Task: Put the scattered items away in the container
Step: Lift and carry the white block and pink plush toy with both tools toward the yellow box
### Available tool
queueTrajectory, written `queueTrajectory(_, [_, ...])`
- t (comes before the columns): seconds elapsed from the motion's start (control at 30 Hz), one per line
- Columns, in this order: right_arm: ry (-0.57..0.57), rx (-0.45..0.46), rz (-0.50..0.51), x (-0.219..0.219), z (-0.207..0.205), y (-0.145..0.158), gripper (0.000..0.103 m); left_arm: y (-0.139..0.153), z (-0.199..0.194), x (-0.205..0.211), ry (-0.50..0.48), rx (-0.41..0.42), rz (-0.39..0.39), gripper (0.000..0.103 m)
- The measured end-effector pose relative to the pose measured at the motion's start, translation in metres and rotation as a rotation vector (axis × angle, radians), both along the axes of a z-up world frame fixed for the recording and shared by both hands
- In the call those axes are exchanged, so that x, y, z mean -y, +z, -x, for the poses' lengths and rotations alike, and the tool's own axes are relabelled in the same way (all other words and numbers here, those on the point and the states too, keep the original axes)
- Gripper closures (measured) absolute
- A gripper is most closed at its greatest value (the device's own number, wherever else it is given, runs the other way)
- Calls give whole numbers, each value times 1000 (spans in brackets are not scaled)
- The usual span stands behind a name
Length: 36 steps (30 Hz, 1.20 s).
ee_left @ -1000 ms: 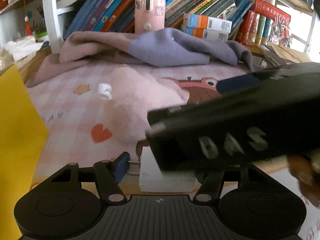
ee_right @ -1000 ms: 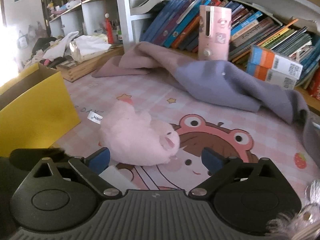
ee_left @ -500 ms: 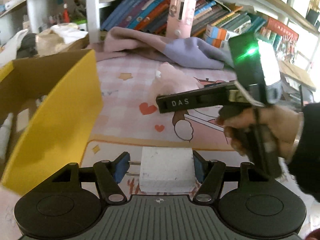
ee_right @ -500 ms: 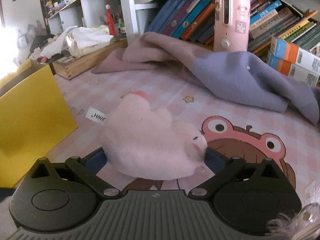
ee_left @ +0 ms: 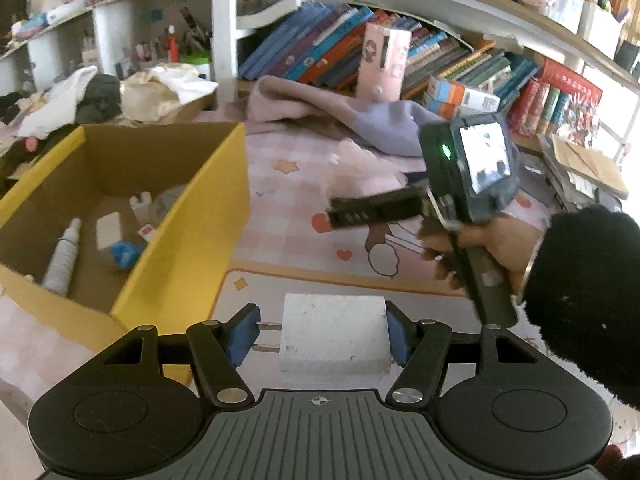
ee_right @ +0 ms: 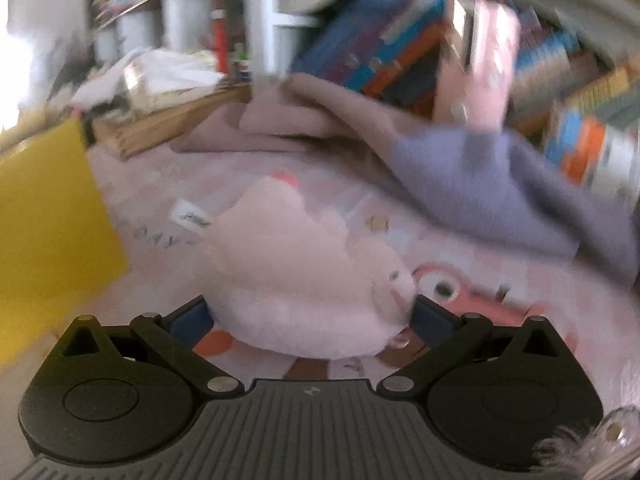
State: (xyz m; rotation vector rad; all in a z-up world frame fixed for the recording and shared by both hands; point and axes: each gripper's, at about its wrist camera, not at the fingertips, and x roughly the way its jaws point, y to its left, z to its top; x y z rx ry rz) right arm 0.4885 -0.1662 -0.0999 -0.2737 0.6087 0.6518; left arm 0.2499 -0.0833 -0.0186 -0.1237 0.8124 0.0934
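Note:
My left gripper [ee_left: 320,334] is shut on a white plug adapter [ee_left: 334,336], whose two prongs point left; it hangs over the pink mat, just right of the yellow cardboard box [ee_left: 188,248]. A pink plush toy [ee_right: 304,280] lies on the mat. My right gripper [ee_right: 310,320] stands open around the toy, a blue pad at each side. In the left wrist view a hand [ee_left: 492,244] in a black sleeve holds that right gripper [ee_left: 372,210] low over the plush [ee_left: 360,172]. The right wrist view is blurred.
Inside the box lie a white tube [ee_left: 62,256], a white block [ee_left: 108,230] and a blue item [ee_left: 124,254]. A pink and lilac blanket [ee_left: 360,120] is bunched behind the plush, before a bookshelf [ee_left: 320,44] and a pink device [ee_left: 382,62]. Cloth heaps [ee_left: 160,92] sit far left.
My left gripper has risen and drawn back with the adapter, so the box's inside now shows. The right gripper has slid forward until the plush sits between its pads.

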Motion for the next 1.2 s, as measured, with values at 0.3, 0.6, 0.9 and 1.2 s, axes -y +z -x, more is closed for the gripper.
queueTrajectory(0.3, [361,298,342,-24,23,4,1,1,7,-8,53,5,37,38])
queueTrajectory(0.6, [280,253,295,-32,17,9,39,20,20,-4,51,67,-4,38])
queueTrajectory(0.9, [198,163,130,19,61,64,38,31,27,-2,-28,98,2,38])
queueTrajectory(1.2, [126,59,-5,70,123,120,37,49,46,-2,-146,142,14,38])
